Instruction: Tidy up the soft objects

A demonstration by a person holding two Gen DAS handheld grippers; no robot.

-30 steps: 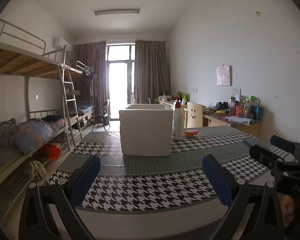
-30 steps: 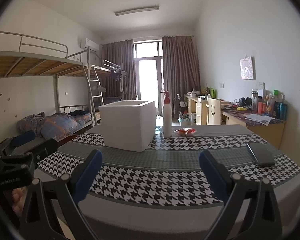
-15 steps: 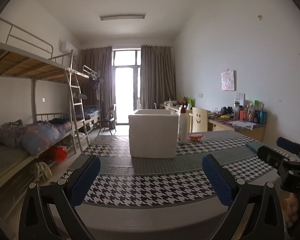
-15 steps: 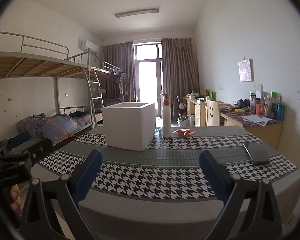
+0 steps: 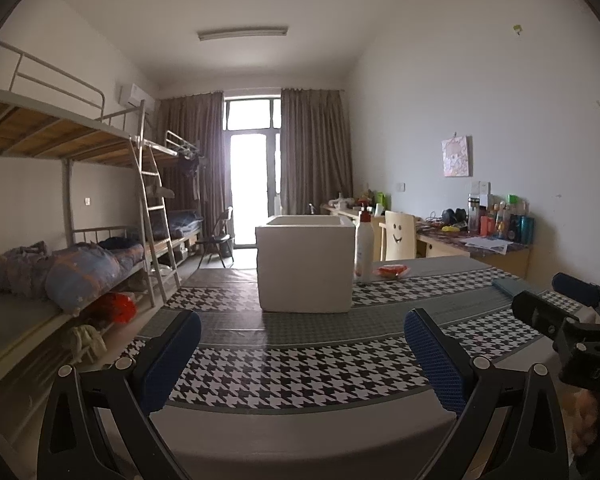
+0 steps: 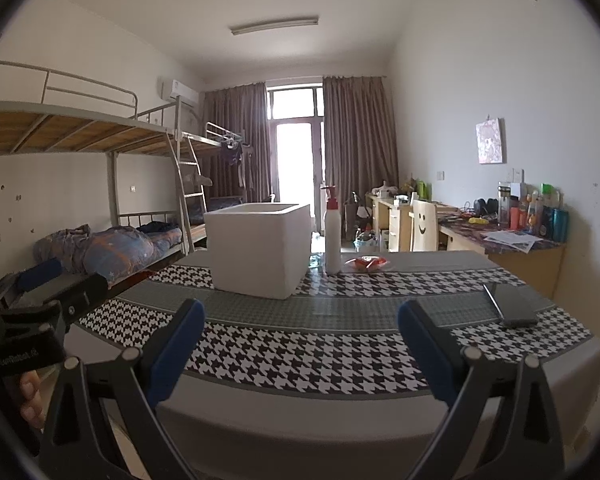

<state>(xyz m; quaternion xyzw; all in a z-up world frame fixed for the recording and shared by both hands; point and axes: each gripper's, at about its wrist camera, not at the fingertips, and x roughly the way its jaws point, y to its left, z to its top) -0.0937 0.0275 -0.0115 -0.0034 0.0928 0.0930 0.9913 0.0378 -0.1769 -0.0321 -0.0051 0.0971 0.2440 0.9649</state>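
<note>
both my left gripper (image 5: 302, 338) and right gripper (image 6: 298, 328) sit spread, empty. the red soft packet (image 6: 367, 263) at 12 o'clock beside the foam box (image 6: 258, 250) looks light and squashy; i'd pinch its middle.

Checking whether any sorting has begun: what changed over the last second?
Both hand-held grippers, left and right, drew back from the white foam box, which looks smaller. Nothing was grasped or released. Both are open and empty; box, bottle and phone stayed put.
</note>
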